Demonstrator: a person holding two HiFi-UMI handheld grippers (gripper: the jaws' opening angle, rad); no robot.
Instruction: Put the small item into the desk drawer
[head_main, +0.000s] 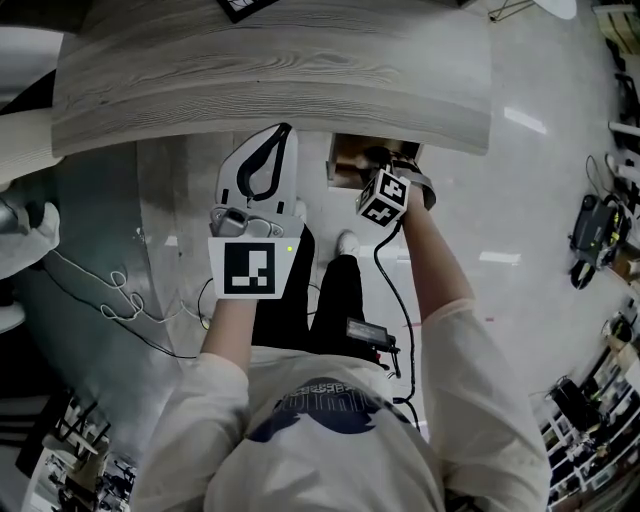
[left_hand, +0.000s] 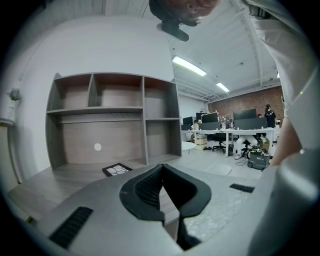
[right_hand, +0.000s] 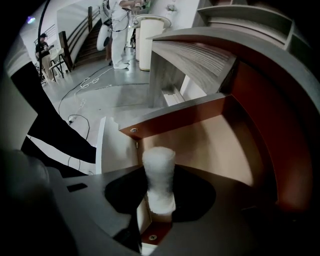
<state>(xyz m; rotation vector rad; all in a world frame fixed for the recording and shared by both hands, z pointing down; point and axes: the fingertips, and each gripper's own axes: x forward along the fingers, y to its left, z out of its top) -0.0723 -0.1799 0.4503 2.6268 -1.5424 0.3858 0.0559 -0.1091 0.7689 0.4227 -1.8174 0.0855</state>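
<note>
At lower centre the right tongs (right_hand: 160, 204) are clamping a white foam-like roll (right_hand: 159, 167) by its base over the open drawer (right_hand: 225, 145); it is looking light, soft and crushable, suiting gentle pressure; the left tongs (left_hand: 161, 175) are sitting together, empty

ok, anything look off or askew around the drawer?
Nothing stands out. The open reddish-brown wooden desk drawer looks intact, and the right gripper holds the small white fuzzy cylinder straight between its jaws at the opening. No spill or damage visible.

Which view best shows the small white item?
Right gripper view: the small white item sits clamped between the right gripper's jaws, at the open drawer. The head view hides it behind that gripper; the left gripper view misses it.
</note>
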